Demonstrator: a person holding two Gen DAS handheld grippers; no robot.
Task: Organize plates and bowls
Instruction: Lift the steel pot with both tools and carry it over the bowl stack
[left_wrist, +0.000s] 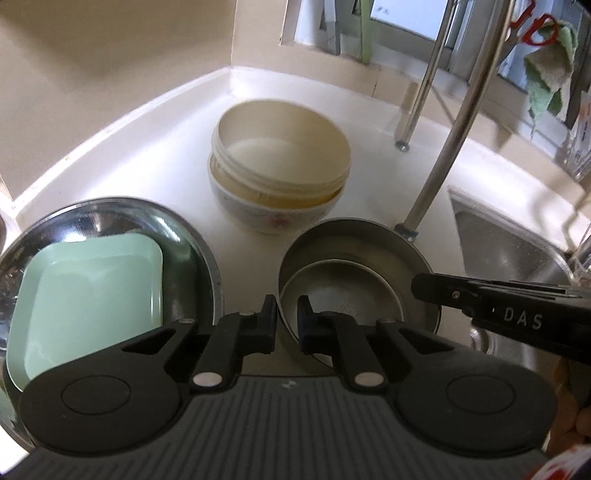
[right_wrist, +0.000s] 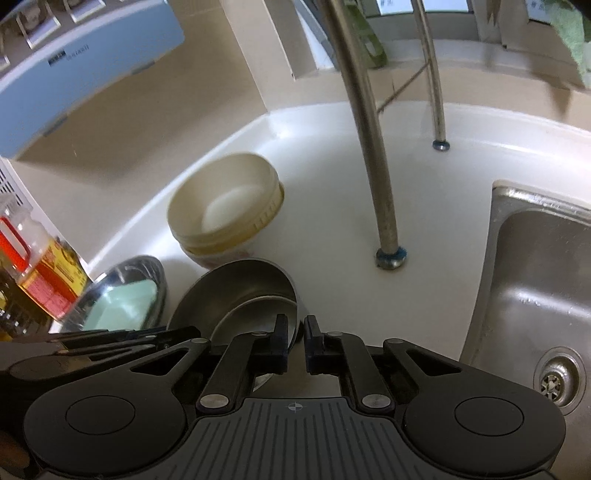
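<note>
Your left tongs (left_wrist: 287, 308) and right tongs (right_wrist: 296, 328) clamp opposite rims of the steel bowl (left_wrist: 354, 254) on the desk (left_wrist: 184, 147).

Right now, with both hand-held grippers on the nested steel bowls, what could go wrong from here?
1. The left hand-held gripper and right hand-held gripper each pinch only the thin rim of the steel bowls; an uneven lift could let one side slip.
2. The inner bowl sits loose and may shift or clatter.
3. The stacked cream bowls stand just behind, and the rack leg is close; swinging the bowls could knock them.
</note>
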